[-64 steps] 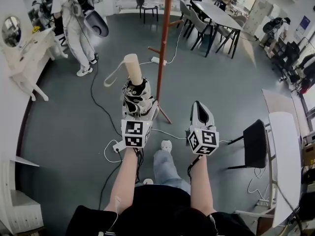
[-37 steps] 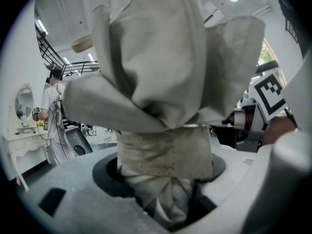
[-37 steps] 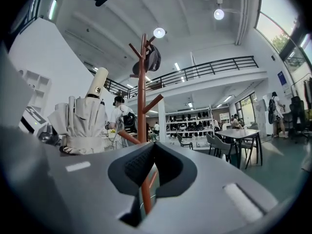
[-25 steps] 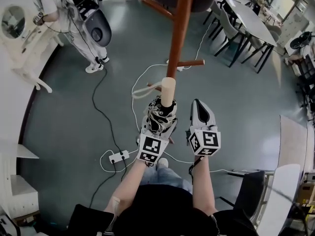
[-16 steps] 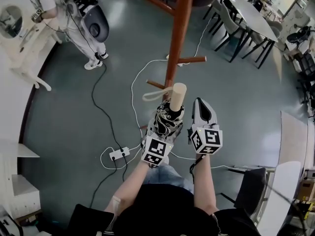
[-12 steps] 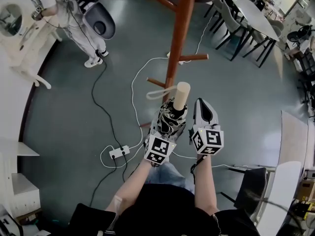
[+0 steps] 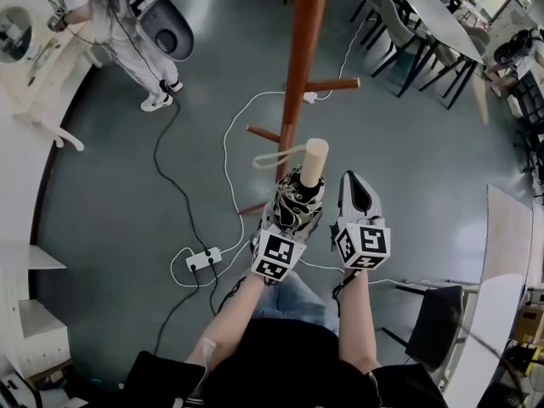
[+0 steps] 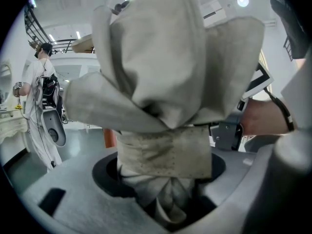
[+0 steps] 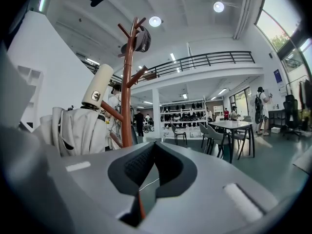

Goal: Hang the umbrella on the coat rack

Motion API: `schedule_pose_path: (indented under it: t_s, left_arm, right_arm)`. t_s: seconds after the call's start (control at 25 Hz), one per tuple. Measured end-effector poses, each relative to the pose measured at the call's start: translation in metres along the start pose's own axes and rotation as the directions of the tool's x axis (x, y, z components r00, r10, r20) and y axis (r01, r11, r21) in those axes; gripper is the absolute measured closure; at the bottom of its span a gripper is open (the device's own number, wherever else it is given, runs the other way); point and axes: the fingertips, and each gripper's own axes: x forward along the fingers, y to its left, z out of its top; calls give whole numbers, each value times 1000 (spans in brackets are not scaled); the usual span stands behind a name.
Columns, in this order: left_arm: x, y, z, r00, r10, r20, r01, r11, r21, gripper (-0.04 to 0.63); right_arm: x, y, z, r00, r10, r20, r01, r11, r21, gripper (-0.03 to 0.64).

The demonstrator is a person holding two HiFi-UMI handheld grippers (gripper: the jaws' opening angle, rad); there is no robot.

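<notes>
The left gripper clamps the folded umbrella, jaws wide around its bundle, beside the rack. The right gripper is empty, jaws together. The step in hand looks like hooking: next, the strap must drop over 1 peg.

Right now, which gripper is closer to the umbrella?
Left. The left gripper has its jaws clamped around the umbrella, on its folded fabric, so it touches it. The right gripper sits just beside the umbrella, apart from it and holding nothing.
</notes>
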Motion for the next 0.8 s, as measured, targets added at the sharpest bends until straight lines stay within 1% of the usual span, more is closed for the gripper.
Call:
schedule_pose_path:
  t_s: [0.24, 0.44, 0.64, 0.8]
  left_arm:
    - [11, -6, -1, 1000, -4, 4, 3, 1000, 6, 278]
    - [16, -3, 10, 1000, -7, 13, 7, 1000, 3, 278]
    - [27, -8, 10, 1000, -17, 3, 17, 1000, -4, 278]
    - [34, -3, 8, 1000, -18, -1, 18, 1000, -8, 278]
  right_arm:
    - [-9, -14, -10, 1000, -13, -16, 13, 1000, -7, 603]
    - [-4, -20, -2, 1000, -22, -13, 22, 1000, -3, 603]
    - [0, -24, 4, 1000, -12, -9, 12, 1000, -10, 603]
    - [7, -24, 2, 1000, -7, -14, 7, 1000, -12, 603]
